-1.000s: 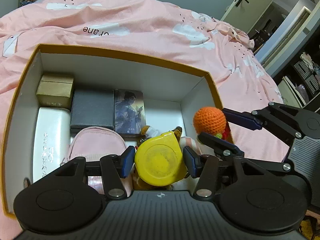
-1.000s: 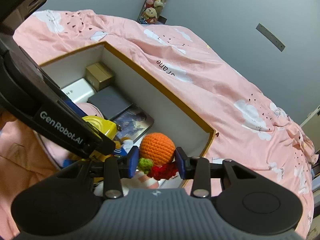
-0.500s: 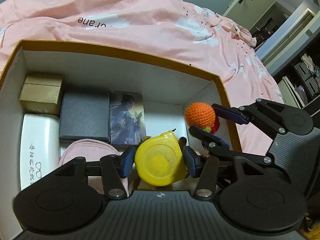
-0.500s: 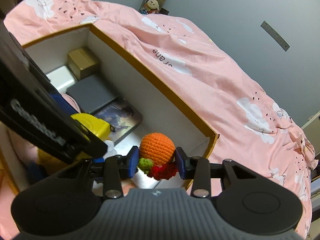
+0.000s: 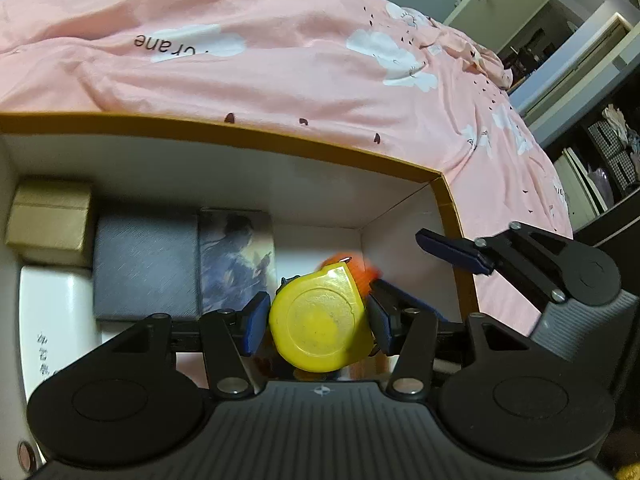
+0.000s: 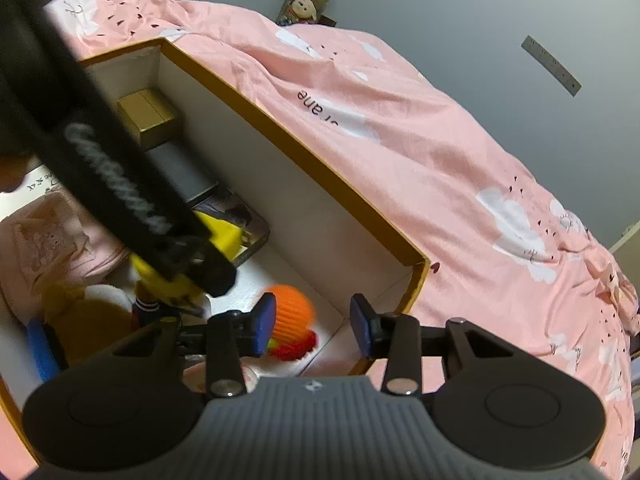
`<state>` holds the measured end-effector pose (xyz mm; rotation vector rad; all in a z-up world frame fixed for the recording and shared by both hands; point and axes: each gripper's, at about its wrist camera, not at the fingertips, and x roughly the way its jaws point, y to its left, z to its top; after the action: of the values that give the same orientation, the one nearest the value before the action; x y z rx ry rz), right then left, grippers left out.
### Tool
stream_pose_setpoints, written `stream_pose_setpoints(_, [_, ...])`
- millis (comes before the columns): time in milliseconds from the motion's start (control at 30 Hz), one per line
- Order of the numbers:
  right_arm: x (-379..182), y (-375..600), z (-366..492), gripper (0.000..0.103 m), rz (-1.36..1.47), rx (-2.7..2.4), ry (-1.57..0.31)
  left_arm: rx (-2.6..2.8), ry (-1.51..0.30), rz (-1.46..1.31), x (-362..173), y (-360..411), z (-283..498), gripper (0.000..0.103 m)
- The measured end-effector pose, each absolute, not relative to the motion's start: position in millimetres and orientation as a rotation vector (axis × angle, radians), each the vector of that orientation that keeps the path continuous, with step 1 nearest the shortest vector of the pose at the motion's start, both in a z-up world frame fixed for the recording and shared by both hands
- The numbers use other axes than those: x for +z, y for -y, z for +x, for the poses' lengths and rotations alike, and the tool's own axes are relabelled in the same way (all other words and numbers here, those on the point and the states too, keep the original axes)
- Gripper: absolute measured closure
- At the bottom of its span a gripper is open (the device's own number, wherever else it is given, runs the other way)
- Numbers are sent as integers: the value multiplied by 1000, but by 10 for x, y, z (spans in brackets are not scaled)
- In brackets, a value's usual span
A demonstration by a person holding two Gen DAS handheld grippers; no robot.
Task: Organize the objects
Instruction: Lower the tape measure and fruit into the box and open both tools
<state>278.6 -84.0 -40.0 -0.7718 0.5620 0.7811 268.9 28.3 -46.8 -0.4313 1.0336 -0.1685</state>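
Note:
An orange-rimmed white box (image 5: 240, 142) lies on the bed. My left gripper (image 5: 316, 326) is shut on a yellow tape measure (image 5: 320, 320) and hangs low inside the box. In the right wrist view its black body crosses the left side, with the tape measure (image 6: 224, 236) below it. My right gripper (image 6: 314, 322) is open in the box's right corner. The orange crocheted ball (image 6: 290, 312) is blurred, lying against the left pad and free of the right one. Its red and green tuft hangs beneath. In the left wrist view the ball (image 5: 352, 266) peeks out behind the tape measure.
In the box lie a gold box (image 5: 48, 220), a grey case (image 5: 146, 268), a picture card (image 5: 236, 256), a white case (image 5: 56, 320), a pink pouch (image 6: 52, 240) and a plush toy (image 6: 92, 312). Pink bedding (image 5: 280, 60) surrounds it. A doorway (image 5: 580, 40) is at the right.
Both grippers have sunk deeper into the box. The orange ball has slipped from the right gripper's grip and moved down and left. The left gripper still grips the tape measure.

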Motion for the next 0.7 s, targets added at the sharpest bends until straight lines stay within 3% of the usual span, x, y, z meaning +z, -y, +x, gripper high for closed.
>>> stream_pose_setpoints(533, [-129, 1078, 2655, 57, -708, 693, -482, -75, -1047, -278, -567, -54, 3174, 43])
stream_pose_setpoints(700, [-123, 1117, 2657, 57, -676, 690, -492, -94, -1070, -351, -648, -55, 3256, 42])
